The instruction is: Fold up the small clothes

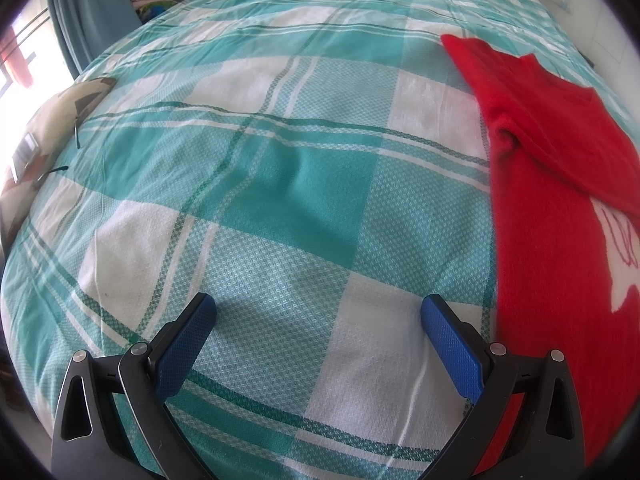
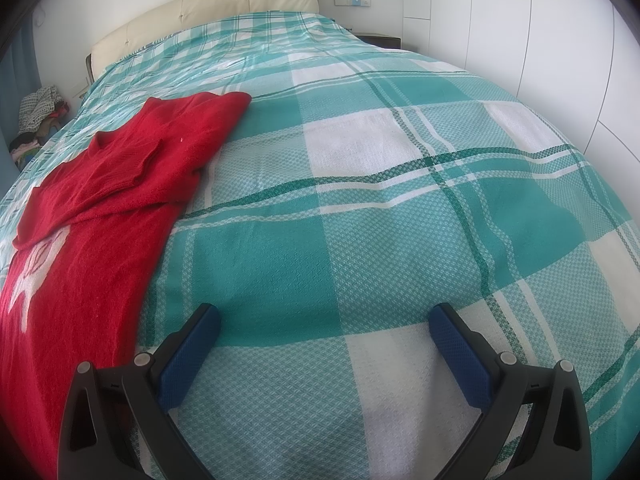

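**Both tools free, sweater part-folded between them**

I hold my left tool (image 1: 318, 322) and my right tool (image 2: 324, 330) over the bed (image 2: 400, 208), each with its blue pads spread wide and nothing between them. Neither one touches cloth.

The red sweater (image 2: 120, 184) is my landmark. It lies flat on the checked bedspread, lengthwise toward the headboard (image 2: 208, 4). My left tool hangs just to the left of its long edge; my right tool hangs just to the right of its other long edge. So the sweater sits between my two tools.

One sleeve (image 2: 96, 172) already lies folded across the chest, above the white pattern (image 2: 32, 280) knitted into the front. From that I judge the sleeves are tucked in and the body fold is the step in hand.

Next, I think, each tool must come in to the sweater's near corners, which neither view shows, pinch the hem, and carry it up toward the collar. The knit looks thick and soft, so a deep bite would help.
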`<state>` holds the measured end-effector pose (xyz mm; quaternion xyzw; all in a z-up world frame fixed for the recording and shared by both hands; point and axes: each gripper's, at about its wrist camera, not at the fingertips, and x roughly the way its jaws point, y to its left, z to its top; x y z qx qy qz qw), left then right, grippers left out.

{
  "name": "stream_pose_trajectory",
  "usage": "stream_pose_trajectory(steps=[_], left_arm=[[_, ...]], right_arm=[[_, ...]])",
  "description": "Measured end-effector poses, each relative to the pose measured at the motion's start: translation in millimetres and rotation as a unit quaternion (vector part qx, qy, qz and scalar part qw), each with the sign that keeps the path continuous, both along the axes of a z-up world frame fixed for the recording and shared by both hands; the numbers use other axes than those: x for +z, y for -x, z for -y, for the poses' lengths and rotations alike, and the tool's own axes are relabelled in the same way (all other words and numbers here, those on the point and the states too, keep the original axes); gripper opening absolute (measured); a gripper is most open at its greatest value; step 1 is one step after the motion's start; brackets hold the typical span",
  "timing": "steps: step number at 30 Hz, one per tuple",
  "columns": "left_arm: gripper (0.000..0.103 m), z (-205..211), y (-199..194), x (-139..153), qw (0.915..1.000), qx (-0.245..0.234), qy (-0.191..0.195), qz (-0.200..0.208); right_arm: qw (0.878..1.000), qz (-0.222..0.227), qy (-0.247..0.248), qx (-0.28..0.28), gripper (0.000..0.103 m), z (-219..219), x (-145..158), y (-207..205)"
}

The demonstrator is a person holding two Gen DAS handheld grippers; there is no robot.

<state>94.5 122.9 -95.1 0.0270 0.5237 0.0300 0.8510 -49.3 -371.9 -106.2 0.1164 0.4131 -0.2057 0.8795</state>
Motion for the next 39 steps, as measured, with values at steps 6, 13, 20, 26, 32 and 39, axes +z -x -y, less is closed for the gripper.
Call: stream_pose_trajectory(steps=[6, 13, 20, 26, 32, 39], left_arm=[[0.102, 3.7, 14.8, 24.6, 0.9967, -0.031, 0.051, 0.055], [0.102, 1.3, 26.5, 42.5, 0.9934, -0.032, 0.046, 0.100], [0.102, 1.7, 24.6, 43.3, 0.9932, -0.026, 0.047, 0.103], [0.102, 2.9, 30.9, 42.7, 0.9933, -0.028, 0.044, 0.103], [0.102, 10.1, 82.2, 30.4, 0.9758, -0.109, 0.189, 0.022], [0.091, 39.4, 145.9, 26.7, 0.9703, -0.190, 0.149, 0.008]], right_arm=[[1.000, 0.005, -0.010, 0.005, 0.103, 1.3, 6.2, 5.1], [0.999, 0.031, -0.004, 0.008, 0.103, -9.3, 30.3, 30.5], [0.998, 0.059, 0.014, 0.024, 0.103, -24.7, 51.6, 56.5], [0.998, 0.046, 0.007, 0.033, 0.103, -30.0, 45.9, 55.3], [0.995, 0.045, -0.032, 0.086, 0.102, -42.0, 64.3, 67.2], [0.976, -0.005, -0.106, 0.192, 0.102, -70.0, 71.2, 96.1]])
